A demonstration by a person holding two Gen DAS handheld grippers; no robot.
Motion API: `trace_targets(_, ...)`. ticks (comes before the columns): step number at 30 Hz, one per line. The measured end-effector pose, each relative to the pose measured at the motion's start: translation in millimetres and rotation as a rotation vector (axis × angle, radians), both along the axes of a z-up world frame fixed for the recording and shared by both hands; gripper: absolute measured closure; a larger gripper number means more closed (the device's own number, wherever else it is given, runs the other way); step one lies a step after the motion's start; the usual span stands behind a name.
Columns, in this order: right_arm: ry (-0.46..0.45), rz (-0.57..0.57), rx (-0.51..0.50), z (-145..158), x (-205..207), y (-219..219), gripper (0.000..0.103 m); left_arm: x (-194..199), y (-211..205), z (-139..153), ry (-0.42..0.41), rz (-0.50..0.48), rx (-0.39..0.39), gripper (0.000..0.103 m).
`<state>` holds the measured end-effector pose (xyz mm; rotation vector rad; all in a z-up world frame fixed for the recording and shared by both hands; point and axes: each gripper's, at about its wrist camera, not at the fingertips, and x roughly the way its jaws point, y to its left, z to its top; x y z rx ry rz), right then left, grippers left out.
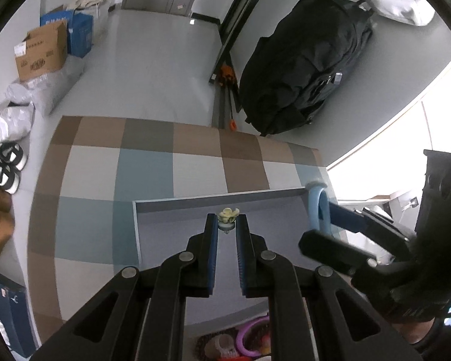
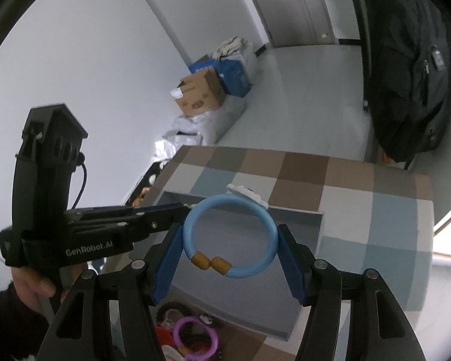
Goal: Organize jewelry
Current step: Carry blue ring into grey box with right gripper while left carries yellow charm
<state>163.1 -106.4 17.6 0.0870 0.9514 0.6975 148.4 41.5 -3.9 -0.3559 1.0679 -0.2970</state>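
My left gripper [image 1: 228,225] is shut on a small pale yellow flower piece [image 1: 228,215], which it holds above a shallow grey tray [image 1: 219,200] on the checkered table. In the right wrist view, my right gripper [image 2: 230,231] grips a light blue bangle [image 2: 269,225] by its two sides. The bangle has two mustard beads [image 2: 210,261] and a white flower ornament [image 2: 246,193] on top. It hangs over the tray [image 2: 297,215]. The left gripper [image 2: 185,208] reaches in from the left, its tip close to the bangle's rim. From the left wrist, the bangle [image 1: 315,207] appears edge-on in the right gripper [image 1: 326,225].
A pile of jewelry with a pink ring [image 2: 195,340] lies at the table's near edge, also in the left wrist view as the pile [image 1: 249,340]. On the floor beyond stand a black backpack [image 1: 303,69], cardboard boxes [image 1: 42,51] and shoes [image 1: 6,168].
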Motion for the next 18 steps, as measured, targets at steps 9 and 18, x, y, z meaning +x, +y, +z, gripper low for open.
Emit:
trace_targets(9,-0.041,0.007,-0.045,3.5,2.0,0.2,0.026,7.9,8.5,-2.7,0.037,0.011,-0.106,0.054)
trace_targets(18,-0.126,-0.068,-0.021,21.2,-10.3,-27.1,0.004,-3.1,14.5,10.3,-0.006,0.052,-0.095,0.042)
